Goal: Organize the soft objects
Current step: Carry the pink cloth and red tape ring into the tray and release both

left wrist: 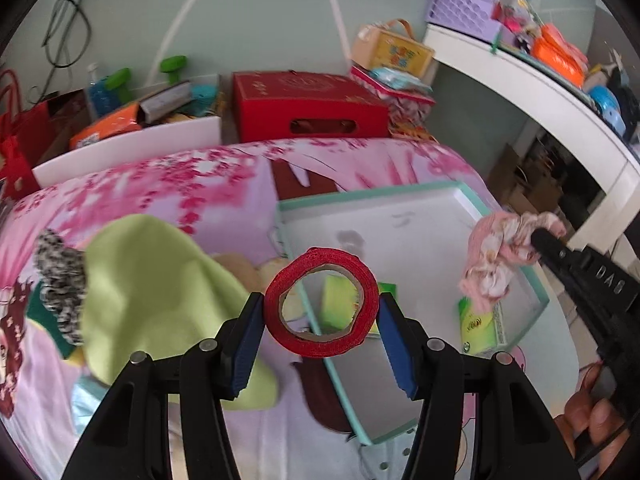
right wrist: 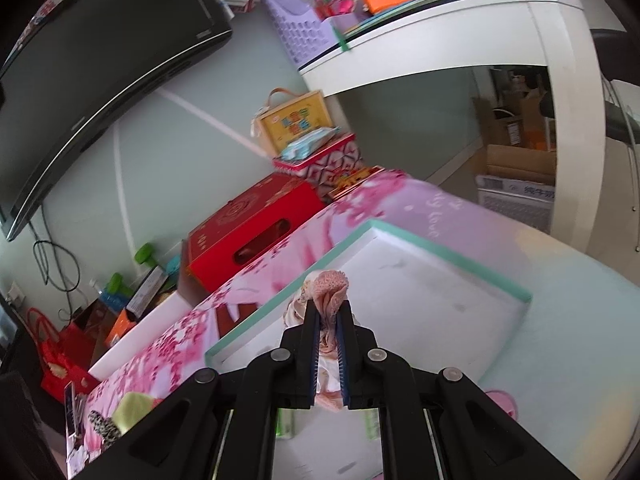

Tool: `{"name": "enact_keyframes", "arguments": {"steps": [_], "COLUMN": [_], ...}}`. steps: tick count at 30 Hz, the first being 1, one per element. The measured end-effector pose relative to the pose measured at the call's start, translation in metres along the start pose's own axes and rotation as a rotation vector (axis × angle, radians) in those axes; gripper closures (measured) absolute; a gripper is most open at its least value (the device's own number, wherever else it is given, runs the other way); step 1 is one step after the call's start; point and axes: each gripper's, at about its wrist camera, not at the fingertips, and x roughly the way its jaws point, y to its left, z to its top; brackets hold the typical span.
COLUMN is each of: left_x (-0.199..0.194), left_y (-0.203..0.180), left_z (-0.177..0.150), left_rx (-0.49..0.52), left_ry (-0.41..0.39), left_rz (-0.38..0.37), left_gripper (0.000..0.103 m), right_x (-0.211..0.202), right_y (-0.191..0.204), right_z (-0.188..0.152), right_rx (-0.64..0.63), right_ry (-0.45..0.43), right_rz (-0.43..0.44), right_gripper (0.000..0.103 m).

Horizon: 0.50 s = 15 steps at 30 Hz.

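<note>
Pink floral bedding (left wrist: pixel 168 176) fills the scene, and on it sits the white tray (left wrist: pixel 476 196) with its mint rim, a green packet (left wrist: pixel 478 324) and a yellow-green sponge (left wrist: pixel 338 300) already inside. Left gripper (left wrist: pixel 320 312) has its jaws pressed on a red tape roll (left wrist: pixel 320 304) at the tray's near left edge; right gripper (right wrist: pixel 329 344) is clamped on a pink cloth (right wrist: pixel 330 286) above the tray. Left on the bed: a green cloth (left wrist: pixel 160 292) and a speckled scrunchie (left wrist: pixel 62 280). Roughly halfway, I'd say.

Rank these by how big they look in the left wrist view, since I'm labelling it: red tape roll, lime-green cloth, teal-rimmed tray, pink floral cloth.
1. teal-rimmed tray
2. lime-green cloth
3. red tape roll and pink floral cloth look alike; the roll is nearer the camera, so unranked.
</note>
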Motion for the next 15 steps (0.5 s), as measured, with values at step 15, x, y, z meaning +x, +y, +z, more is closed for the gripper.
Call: {"name": "enact_keyframes", "arguments": {"steps": [15], "left_x": [0.028], "left_y": [-0.038], "left_z": [-0.013], "left_rx": [0.107], "left_ry": [0.059], "left_rz": [-0.043], "left_gripper": [0.038], "right_x": [0.010], "right_y": [-0.023], "right_z": [0.002], "right_rx": [0.049], "right_ry": [0.027], "right_rz": [-0.025], "right_gripper": [0.074]}}
